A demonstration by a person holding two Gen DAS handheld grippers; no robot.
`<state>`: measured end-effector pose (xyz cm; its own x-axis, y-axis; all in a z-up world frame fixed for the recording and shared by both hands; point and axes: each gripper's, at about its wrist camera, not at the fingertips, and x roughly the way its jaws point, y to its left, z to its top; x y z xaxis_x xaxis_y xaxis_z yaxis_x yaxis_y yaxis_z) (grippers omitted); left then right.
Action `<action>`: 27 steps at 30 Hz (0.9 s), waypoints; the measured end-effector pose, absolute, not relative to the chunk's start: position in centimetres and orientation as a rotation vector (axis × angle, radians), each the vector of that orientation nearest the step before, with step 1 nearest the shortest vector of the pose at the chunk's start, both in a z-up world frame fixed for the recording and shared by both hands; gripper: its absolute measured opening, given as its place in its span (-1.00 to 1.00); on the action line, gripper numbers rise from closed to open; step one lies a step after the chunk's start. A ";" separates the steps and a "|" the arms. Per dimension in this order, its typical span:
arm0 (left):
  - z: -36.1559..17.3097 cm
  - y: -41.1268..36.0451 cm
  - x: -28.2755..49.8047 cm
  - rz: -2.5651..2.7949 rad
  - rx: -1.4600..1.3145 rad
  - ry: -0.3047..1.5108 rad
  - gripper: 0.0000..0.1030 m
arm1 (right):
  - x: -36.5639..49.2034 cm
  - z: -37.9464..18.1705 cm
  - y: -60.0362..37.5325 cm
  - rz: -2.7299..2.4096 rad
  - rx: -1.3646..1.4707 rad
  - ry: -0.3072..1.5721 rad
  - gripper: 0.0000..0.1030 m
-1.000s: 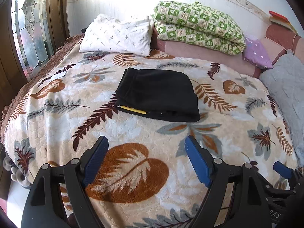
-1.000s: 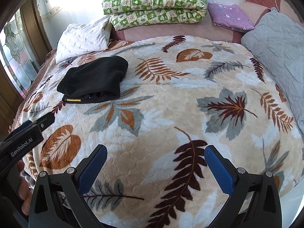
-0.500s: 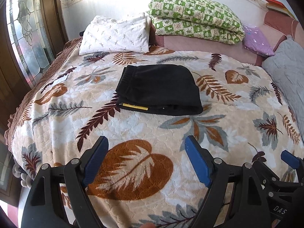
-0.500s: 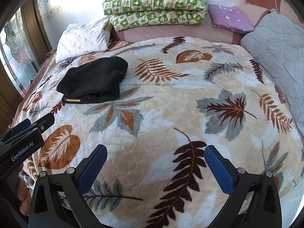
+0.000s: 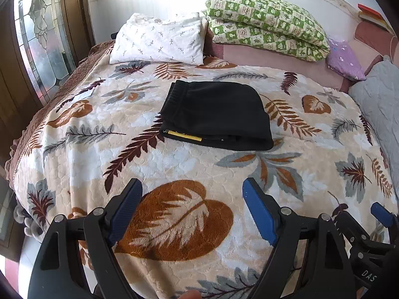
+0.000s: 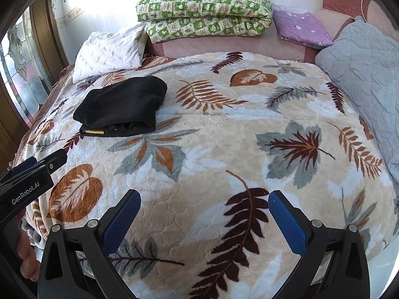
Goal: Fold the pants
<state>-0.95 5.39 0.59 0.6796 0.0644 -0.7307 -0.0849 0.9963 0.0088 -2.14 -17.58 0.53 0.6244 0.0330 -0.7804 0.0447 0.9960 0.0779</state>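
Black pants [image 5: 214, 114] lie folded into a compact rectangle on the leaf-patterned blanket [image 5: 174, 172], with a yellow tag at the near edge. They also show in the right wrist view [image 6: 122, 107], at the left. My left gripper [image 5: 192, 196] is open and empty, held above the blanket well short of the pants. My right gripper [image 6: 203, 205] is open and empty over the blanket's near part, to the right of the pants. The left gripper's body shows in the right wrist view [image 6: 27, 184].
A white pillow [image 5: 159, 41], a folded green checked quilt [image 5: 264, 22], a purple pillow [image 5: 345, 59] and a grey quilted cover [image 6: 366, 74] line the bed's far and right sides. A stained-glass window [image 5: 37, 32] stands at the left.
Both grippers have drawn back and up a little from the bed; the pants lie unmoved. Both stay open.
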 end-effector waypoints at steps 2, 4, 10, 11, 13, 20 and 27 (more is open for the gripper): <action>0.6 5.4 -1.0 0.081 -0.027 0.821 0.62 | -2.2 0.6 -17.7 -0.008 0.095 0.894 0.99; 0.6 5.3 -1.0 0.077 -0.022 0.823 0.62 | -2.2 0.6 -17.8 -0.009 0.097 0.896 0.99; 0.7 5.1 -1.1 0.067 -0.023 0.832 0.62 | -2.3 0.5 -17.8 -0.009 0.097 0.901 0.99; 0.7 5.1 -1.1 0.067 -0.024 0.833 0.62 | -2.3 0.5 -17.8 -0.012 0.095 0.901 0.99; 0.6 5.1 -1.1 0.065 -0.026 0.836 0.62 | -2.3 0.6 -17.8 -0.014 0.096 0.898 0.99; 0.5 5.1 -1.0 0.056 -0.027 0.842 0.62 | -2.3 0.5 -17.9 -0.017 0.101 0.902 0.99; 0.3 5.0 -1.0 0.049 -0.027 0.852 0.62 | -2.2 0.3 -17.8 -0.018 0.096 0.910 0.99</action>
<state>-1.03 5.04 0.32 0.6573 0.0330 -0.7529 -0.0543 0.9985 -0.0037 -2.16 -17.83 0.32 0.6139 0.0248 -0.7890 0.0564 0.9956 0.0751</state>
